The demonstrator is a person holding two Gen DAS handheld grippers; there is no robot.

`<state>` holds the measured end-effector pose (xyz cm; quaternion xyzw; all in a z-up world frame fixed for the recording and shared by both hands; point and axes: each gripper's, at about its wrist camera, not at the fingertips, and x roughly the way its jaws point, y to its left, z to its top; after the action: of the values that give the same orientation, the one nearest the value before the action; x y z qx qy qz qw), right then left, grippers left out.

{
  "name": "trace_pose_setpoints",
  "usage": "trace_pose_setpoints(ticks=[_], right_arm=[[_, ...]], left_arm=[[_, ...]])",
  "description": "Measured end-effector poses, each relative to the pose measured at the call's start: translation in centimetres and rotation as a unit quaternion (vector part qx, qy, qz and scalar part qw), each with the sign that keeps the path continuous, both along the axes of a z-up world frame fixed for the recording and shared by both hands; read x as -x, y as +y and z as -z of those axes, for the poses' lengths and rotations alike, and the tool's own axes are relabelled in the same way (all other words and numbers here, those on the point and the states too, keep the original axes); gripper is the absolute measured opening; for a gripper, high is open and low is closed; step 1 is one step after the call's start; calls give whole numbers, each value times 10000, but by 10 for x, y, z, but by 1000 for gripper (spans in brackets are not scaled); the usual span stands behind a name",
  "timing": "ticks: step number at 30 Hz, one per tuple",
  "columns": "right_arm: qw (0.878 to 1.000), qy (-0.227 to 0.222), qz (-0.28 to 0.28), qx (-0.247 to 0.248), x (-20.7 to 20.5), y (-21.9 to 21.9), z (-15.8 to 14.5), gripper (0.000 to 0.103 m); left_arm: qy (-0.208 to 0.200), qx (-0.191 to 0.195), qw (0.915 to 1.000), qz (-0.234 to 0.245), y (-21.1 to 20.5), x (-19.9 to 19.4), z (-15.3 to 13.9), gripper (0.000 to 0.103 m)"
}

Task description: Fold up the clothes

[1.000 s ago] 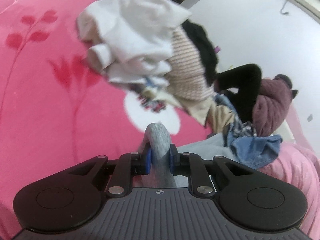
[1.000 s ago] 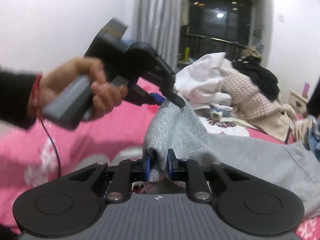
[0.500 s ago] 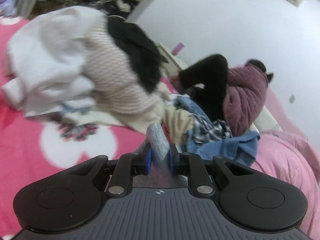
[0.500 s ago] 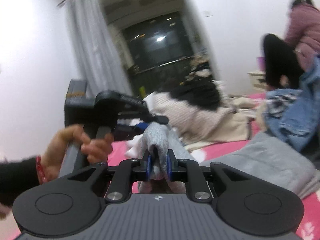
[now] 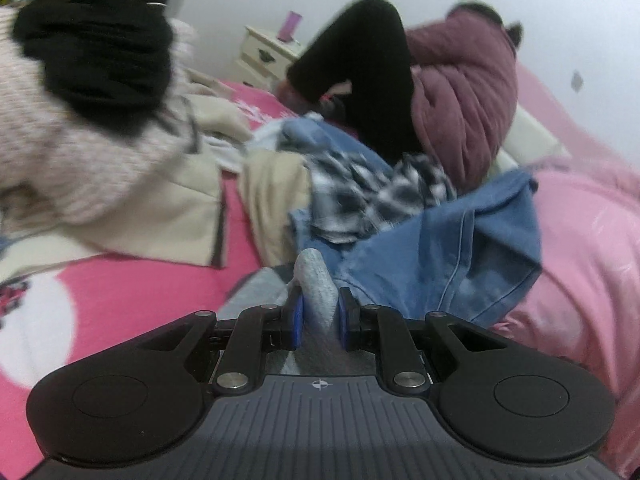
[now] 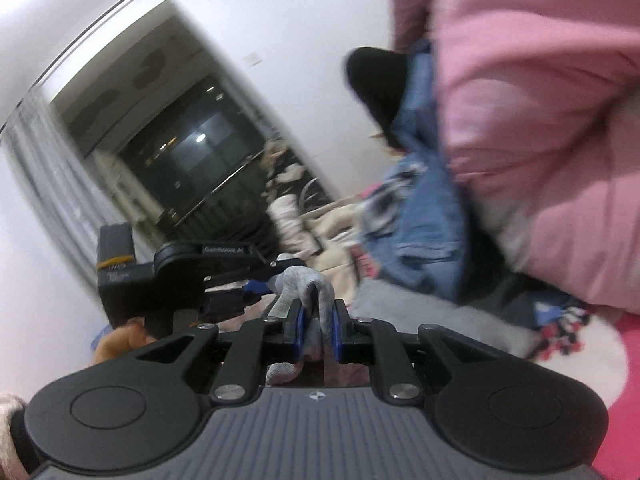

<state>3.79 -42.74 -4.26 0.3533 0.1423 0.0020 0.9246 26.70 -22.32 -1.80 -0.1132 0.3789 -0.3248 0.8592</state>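
Note:
A grey garment is pinched between the blue pads of my left gripper, which is shut on a fold of it. My right gripper is shut on another fold of the same grey garment, and the rest of the cloth trails away to the right over the bed. In the right wrist view the left gripper sits just beyond, held by a hand, its tips at the same bunch of grey cloth. The view is tilted.
A heap of clothes lies ahead: blue denim, a checked shirt, a beige piece, a pink-white knit and a black item. A person in a maroon jacket sits on the pink bed. A pale pink quilt is at right.
Both grippers swung sideways across the bed with the grey garment held in them. The right wrist view rolled strongly, and the white clothes left the left wrist view.

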Motion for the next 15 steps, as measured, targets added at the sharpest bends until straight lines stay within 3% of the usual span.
trace_pose_setpoints(ticks=[6, 8, 10, 11, 12, 15], right_arm=[[9953, 308, 386, -828, -10, -50, 55, 15], [9894, 460, 508, -1280, -10, -64, 80, 17], [9799, 543, 605, -1824, -8, -76, 99, 29], [9765, 593, 696, -1953, -6, -80, 104, 45], [9738, 605, 747, -2062, -4, -82, 107, 53], [9648, 640, 898, -2387, 1, -90, 116, 61]], left_arm=[[-133, -482, 9980, 385, -50, -8, 37, 17], [-137, -589, 9968, 516, -57, -11, 51, 23], [-124, -465, 9968, 634, -54, -13, 54, 30], [-52, -375, 9970, 669, -50, -15, 53, 34], [52, -273, 9972, 692, -46, -18, 50, 37], [330, 177, 9981, 483, -18, -21, 32, 45]])
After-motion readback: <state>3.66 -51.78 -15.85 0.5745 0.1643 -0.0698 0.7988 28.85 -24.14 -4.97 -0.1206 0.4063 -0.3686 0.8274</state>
